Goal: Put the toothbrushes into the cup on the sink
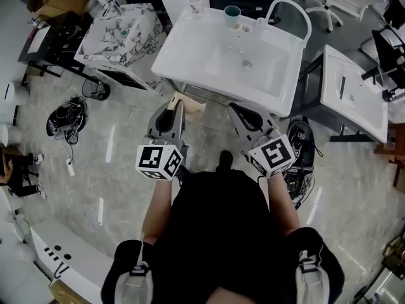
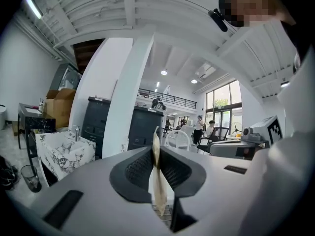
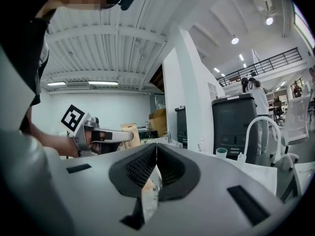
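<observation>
A teal cup [image 1: 232,16] stands on the back rim of the white sink [image 1: 190,75], left of the white arched faucet [image 1: 289,6]. It also shows in the right gripper view as the cup [image 3: 221,153]. My left gripper [image 1: 176,107] is shut on a flat tan paper packet [image 1: 193,104], held in front of the sink's near edge. That packet [image 2: 156,156] sits edge-on between the pads; its contents are hidden. My right gripper [image 1: 236,109] is shut beside it, with nothing clearly held. No loose toothbrush is visible.
A clear bottle [image 1: 195,4] and a small white bottle [image 1: 260,25] stand on the sink's back rim. A marble-patterned basin [image 1: 120,33] is at the left, another white basin [image 1: 354,94] at the right. Dark bags [image 1: 66,116] lie on the floor.
</observation>
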### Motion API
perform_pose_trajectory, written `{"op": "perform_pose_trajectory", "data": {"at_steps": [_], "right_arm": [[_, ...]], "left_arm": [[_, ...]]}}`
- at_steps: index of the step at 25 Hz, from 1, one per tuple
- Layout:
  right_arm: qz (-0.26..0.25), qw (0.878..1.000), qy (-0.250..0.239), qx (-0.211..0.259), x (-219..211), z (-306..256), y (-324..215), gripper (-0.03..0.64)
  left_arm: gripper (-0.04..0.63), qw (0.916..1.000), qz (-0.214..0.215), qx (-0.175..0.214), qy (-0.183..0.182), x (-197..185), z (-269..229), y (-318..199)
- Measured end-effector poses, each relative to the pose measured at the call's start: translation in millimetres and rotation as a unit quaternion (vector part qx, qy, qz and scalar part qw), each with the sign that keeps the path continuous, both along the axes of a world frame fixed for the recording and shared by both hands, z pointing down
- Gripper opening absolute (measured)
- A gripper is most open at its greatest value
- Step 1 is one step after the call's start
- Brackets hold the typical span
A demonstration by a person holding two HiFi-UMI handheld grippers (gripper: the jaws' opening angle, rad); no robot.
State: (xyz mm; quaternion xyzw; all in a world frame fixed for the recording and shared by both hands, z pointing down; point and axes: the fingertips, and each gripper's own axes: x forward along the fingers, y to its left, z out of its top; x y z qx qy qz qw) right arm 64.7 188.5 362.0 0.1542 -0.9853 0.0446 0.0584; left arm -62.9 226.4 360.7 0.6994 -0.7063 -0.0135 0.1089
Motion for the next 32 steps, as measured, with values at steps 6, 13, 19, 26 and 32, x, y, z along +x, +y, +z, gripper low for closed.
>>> {"op": "perform_pose_trajectory", "data": {"at_steps": [6,13,19,26,32], "right_arm": [[-0.008,1.0,0.001,-0.027,17,8,-12,0.029],[0.054,0.998,-0.003,-0.043,30,12,-40,0.029],[0.112,0.992,-0.002,-0.05,34,21,-66,0.031],[0.157,0.986,-0.005,-0.057,10,21,-103,0.031],[0.192,0.979,-0.02,-0.056,-18,14,-136,0.031]], "left_arm": [[0.048,1.0,0.004,-0.003,-0.004,21,8,-21],[0.048,0.9998,0.017,-0.012,-0.007,29,13,-35],[0.048,0.9979,0.057,-0.021,-0.02,31,20,-56],[0.048,0.9944,0.1,-0.018,-0.028,6,24,-105],[0.048,0.9896,0.134,-0.005,-0.053,-26,20,-148]]}}
